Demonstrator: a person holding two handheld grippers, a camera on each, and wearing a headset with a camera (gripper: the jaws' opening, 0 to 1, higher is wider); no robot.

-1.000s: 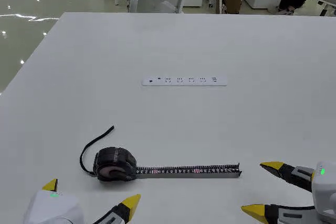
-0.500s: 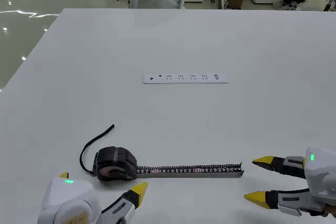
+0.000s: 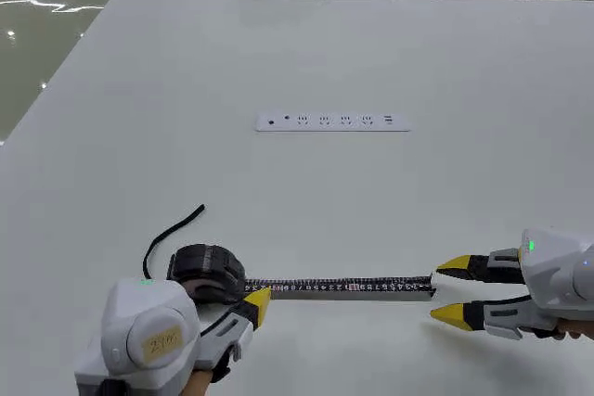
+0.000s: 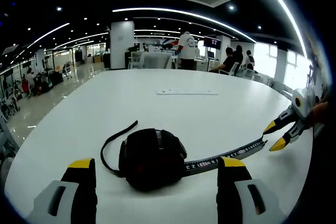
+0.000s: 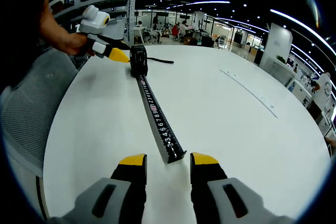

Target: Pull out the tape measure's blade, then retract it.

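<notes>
Tape case: we see the black tape measure case (image 3: 206,272) lying on its side on the white table (image 3: 399,201), towards the near side and left of centre.
Blade: the blade (image 3: 343,284) is drawn out flat on the tabletop, running straight from the case towards the right gripper (image 3: 450,290). Its markings face up.
Left fingers: in the left gripper view the left gripper (image 4: 156,161) stands spread wide, one yellow tip on each side of the case. We note white table showing between each tip and the case, so nothing is grasped.
Right fingers: the right gripper's jaws are parted, not clamped. In the right gripper view the blade's end hook (image 5: 176,157) sits at the mouth of the gap between the two yellow tips. We cannot tell whether either tip touches it.
Strap: a black strap (image 3: 172,234) curls off the case's far-left side and lies loose on the table.
Edges: the table's left edge slants away well to the left of the case, and the far edge is well beyond it.
Open room: bare tabletop lies between the blade and a white power strip (image 3: 332,121), which is well apart from the blade and roughly parallel to it. More bare surface lies to the right of the strip.
</notes>
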